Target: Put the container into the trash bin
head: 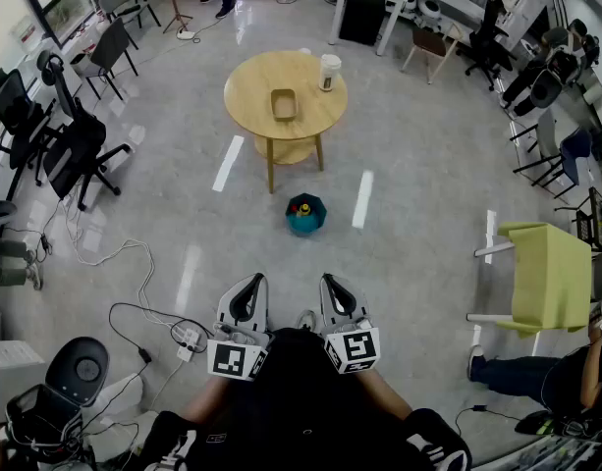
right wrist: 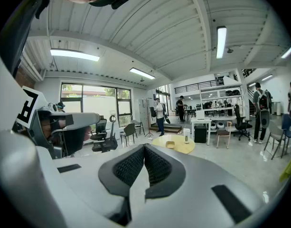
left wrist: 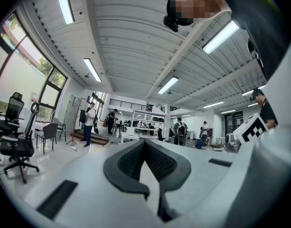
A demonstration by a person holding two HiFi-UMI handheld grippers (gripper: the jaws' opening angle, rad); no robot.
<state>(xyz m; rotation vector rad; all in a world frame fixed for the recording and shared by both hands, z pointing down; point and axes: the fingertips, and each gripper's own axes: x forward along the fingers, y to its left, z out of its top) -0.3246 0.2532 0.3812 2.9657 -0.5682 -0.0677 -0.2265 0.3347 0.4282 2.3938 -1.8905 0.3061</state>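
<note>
Nearest, at the lower centre of the frame, the white, black-padded left tool (head: 254, 281) and right tool (head: 329, 281) sit side by side, each with its jaws pressed together on nothing. The task looks not yet begun. The shallow tan rectangular container (head: 283, 104) rests on the round wooden desk (head: 251, 91) at upper middle, well apart from both tools. The teal plastic trash bin (head: 305, 226) stands on the floor at centre frame. Next, one tool must open and reach the container.

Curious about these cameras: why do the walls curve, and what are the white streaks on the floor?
Head view: wide lens bends the room; the floor streaks look like glare from ceiling lights. Both gripper views: stronger fisheye, black corners.
</note>
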